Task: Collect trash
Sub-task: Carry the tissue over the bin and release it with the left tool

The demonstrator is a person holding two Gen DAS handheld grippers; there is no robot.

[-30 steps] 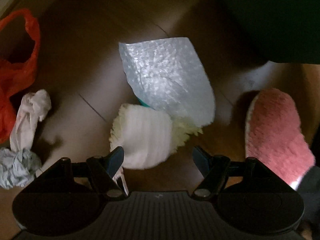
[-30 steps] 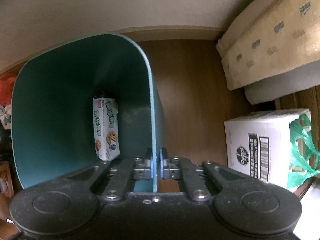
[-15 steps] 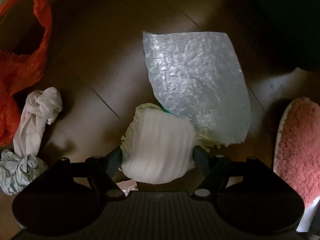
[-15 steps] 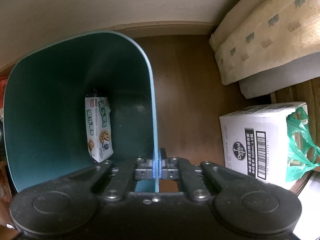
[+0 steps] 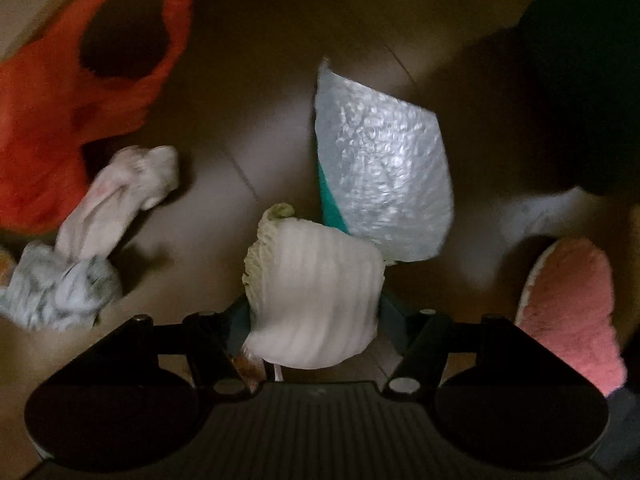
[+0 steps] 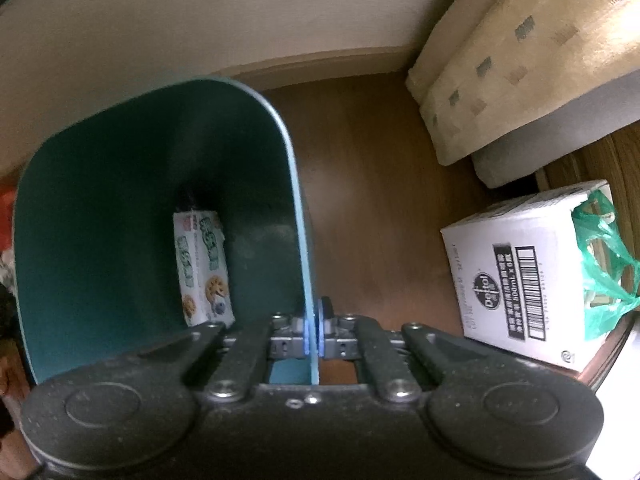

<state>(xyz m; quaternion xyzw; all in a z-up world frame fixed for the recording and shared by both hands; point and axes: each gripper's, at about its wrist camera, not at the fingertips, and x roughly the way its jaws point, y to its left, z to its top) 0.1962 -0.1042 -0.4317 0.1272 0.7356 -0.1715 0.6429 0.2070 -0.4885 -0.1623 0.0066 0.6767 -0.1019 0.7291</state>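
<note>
left gripper (image 5: 314, 316) has its jaws spread wide around a pale cabbage leaf (image 5: 316, 296), each finger touching one side of it, so it grips the leaf over the dark wood floor (image 5: 248, 92). a sheet of bubble wrap (image 5: 384, 176) lies just beyond on the right, with an orange plastic bag (image 5: 52, 120) and crumpled tissues (image 5: 60, 292) to the left and a pink slipper (image 5: 572, 308) near right. right gripper (image 6: 314, 326) is clenched on the thin side wall of the teal trash bin (image 6: 100, 220), a biscuit packet (image 6: 204, 268) lying inside and a white carton (image 6: 520, 272) to the right.
</note>
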